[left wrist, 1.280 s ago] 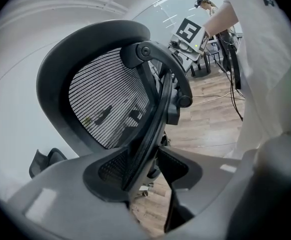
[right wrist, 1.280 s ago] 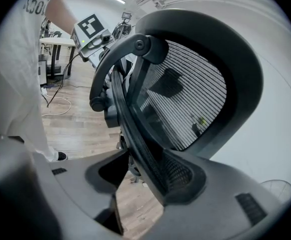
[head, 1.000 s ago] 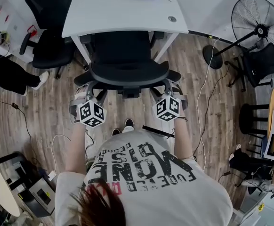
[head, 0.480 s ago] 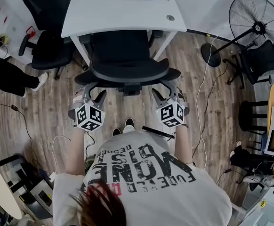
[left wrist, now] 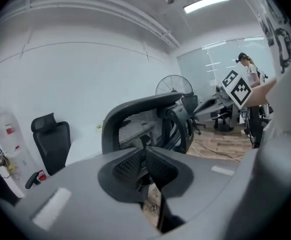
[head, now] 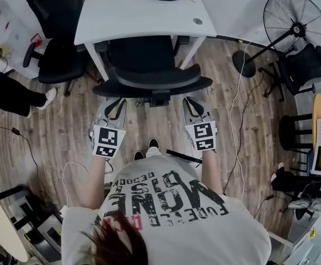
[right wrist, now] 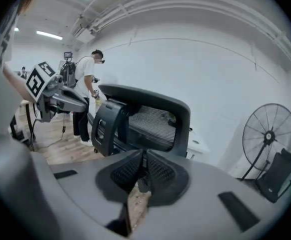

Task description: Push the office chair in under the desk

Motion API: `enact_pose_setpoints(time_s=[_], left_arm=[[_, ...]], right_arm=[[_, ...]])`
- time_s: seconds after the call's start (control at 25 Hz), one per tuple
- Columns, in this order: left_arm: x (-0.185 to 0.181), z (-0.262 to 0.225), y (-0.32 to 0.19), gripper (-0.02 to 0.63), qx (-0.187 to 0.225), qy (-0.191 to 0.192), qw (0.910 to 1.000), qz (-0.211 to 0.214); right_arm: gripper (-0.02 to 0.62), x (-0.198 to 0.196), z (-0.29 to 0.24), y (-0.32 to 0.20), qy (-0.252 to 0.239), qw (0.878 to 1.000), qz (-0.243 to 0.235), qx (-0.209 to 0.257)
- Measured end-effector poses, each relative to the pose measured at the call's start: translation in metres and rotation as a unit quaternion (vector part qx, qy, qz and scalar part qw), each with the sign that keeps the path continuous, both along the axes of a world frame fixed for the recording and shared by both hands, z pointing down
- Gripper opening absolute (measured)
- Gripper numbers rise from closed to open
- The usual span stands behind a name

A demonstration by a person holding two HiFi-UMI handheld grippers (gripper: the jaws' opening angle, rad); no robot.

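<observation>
L claw (head: 115, 104): your jaws have just been closing; pads now meet at the tips, nothing betw. them, so it holds nothing.
R claw (head: 192, 101): same here. Jaws have just been closing, pads are together, and it's empty.
Task item: office chair (head: 149, 73) has its seat in under the desk (head: 138, 10), betw. the white legs. Its curved backrest sits just outside the near edge.
Contact: neither claw is on the office chair. Both tips point at its back, near but apart.
L claw view: L claw (left wrist: 144, 151) closed in the foregrnd, mesh backrest beyond it.
R claw view: R claw (right wrist: 144, 156) closed, backrest ahead.
Under your claws: bare wood floor (head: 155, 123).
Off to the right: fan (head: 295, 18), well apart from the desk.
</observation>
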State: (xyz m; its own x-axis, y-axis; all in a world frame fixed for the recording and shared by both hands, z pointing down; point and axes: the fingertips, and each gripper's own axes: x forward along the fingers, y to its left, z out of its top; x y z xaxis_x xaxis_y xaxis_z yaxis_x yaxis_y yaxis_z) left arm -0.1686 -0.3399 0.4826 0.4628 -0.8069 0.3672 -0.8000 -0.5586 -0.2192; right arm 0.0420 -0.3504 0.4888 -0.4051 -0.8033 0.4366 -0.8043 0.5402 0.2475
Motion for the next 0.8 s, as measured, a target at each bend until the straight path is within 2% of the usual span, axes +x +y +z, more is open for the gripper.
enact_pose_setpoints(time_s=[0.16,0.28,0.36,0.64,0.8], left_arm=[[-0.005,-0.021,0.003,0.012,0.009,0.035,0.9989,-0.028],[-0.012,-0.039,0.005,0.012,0.016,0.077,0.9955,-0.053],[-0.016,-0.053,0.007,0.012,0.030,0.099,0.9927,-0.063],[-0.030,-0.101,0.027,0.011,0.096,0.131,0.9837,-0.077],[-0.031,-0.119,0.033,0.011,0.120,0.139,0.9798,-0.080]], right_arm=[[0.029,0.000,-0.018,0.009,-0.072,0.996,0.043,0.001],[0.028,0.000,-0.037,0.018,-0.135,0.988,0.070,0.009],[0.028,0.000,-0.049,0.025,-0.157,0.984,0.080,0.017],[0.028,0.004,-0.093,0.050,-0.173,0.978,0.105,0.055],[0.026,0.004,-0.114,0.059,-0.169,0.977,0.111,0.074]])
